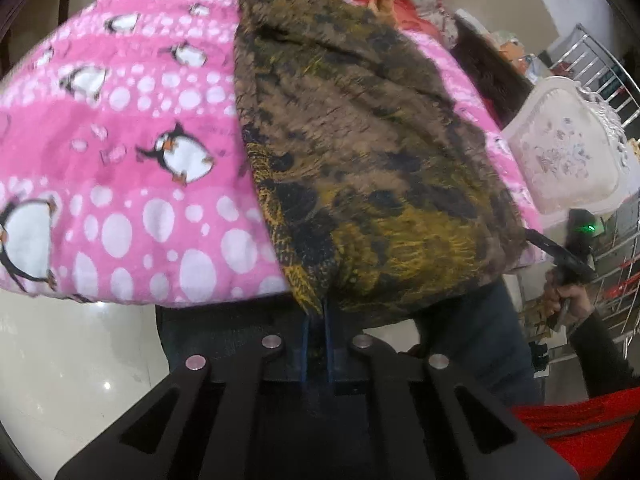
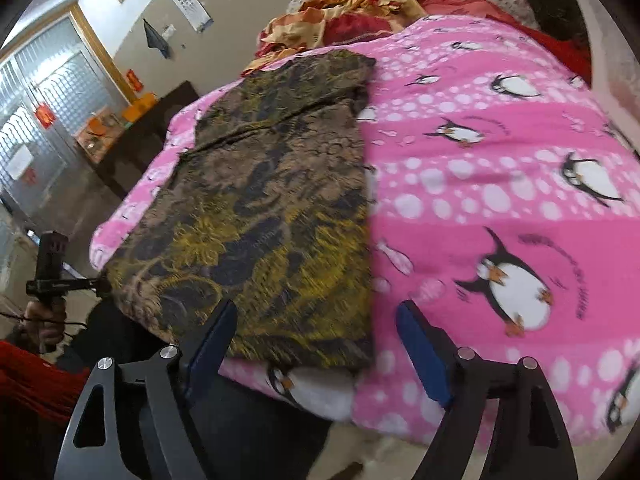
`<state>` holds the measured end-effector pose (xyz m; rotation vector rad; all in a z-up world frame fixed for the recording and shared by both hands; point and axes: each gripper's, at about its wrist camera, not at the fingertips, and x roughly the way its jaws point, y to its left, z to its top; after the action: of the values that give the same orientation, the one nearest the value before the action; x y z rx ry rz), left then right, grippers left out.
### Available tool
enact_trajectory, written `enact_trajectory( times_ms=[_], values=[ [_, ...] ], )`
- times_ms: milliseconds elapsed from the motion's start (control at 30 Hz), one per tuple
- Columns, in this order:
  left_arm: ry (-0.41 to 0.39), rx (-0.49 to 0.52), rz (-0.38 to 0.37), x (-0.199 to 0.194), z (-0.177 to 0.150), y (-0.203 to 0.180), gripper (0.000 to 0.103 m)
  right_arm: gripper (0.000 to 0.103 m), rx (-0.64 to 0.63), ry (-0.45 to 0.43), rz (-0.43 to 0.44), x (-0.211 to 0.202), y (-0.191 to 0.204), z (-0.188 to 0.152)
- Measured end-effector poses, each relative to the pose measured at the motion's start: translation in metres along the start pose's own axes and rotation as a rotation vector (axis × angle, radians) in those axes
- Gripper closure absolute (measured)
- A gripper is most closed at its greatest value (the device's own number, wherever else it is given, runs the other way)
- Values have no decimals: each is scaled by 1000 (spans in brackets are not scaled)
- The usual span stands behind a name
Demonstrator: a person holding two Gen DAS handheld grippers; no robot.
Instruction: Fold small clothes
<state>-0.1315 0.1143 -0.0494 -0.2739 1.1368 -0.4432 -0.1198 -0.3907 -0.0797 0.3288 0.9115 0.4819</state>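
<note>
a pink penguin blanket (image 2: 500,168) covers the bed. red and gold bedding (image 2: 352,16) is bunched at its far end. a dark table (image 2: 136,148) carrying orange items stands beside the glass door (image 2: 36,120).

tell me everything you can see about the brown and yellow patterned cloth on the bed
The patterned cloth is brown fabric with mustard-yellow and dark blotchy print, looking woven. It lies mostly flat, lengthwise, on the pink penguin blanket, with a crease across its far part. Its near edge reaches the bed's edge, where the left gripper is shut on a corner. The right gripper is open beside its near edge.
</note>
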Motion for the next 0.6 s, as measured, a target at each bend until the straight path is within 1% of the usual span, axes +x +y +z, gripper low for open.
enact_trajectory(
  times_ms=[33, 67, 133, 167, 200, 233, 333, 400, 433, 500, 567, 600],
  values=[
    [-9, 2, -8, -4, 0, -1, 98, 33, 7, 6, 23, 2, -1, 2],
    [-31, 9, -24, -12, 2, -5, 98, 37, 16, 13, 59, 4, -2, 5],
    [-64, 20, -49, -21, 6, -8, 98, 50, 20, 17, 91, 4, -3, 7],
    [-71, 20, -54, -22, 7, -8, 98, 56, 24, 20, 119, 5, -5, 7],
    [-75, 11, -66, -20, 10, -7, 98, 67, 28, 23, 138, 6, -7, 8],
    [-69, 2, -72, -16, 11, -5, 98, 71, 35, 26, 138, 8, -10, 8],
    [-35, -4, -37, 1, 12, 1, 97, 73, 87, 23, 164, 14, -23, 8],
    [-14, -12, -36, 9, 12, 3, 95, 73, 85, 12, 165, 15, -21, 8],
    [-16, -15, -41, 10, 12, 3, 92, 73, 74, 8, 158, 15, -19, 8],
    [-25, -20, -64, 10, 12, 4, 79, 72, 63, 2, 149, 17, -17, 8],
    [-46, -26, -79, 9, 14, 4, 72, 72, 65, -2, 147, 19, -19, 6],
    [-61, -30, -76, 9, 16, 4, 72, 72, 75, -7, 147, 19, -20, 6]
  ],
)
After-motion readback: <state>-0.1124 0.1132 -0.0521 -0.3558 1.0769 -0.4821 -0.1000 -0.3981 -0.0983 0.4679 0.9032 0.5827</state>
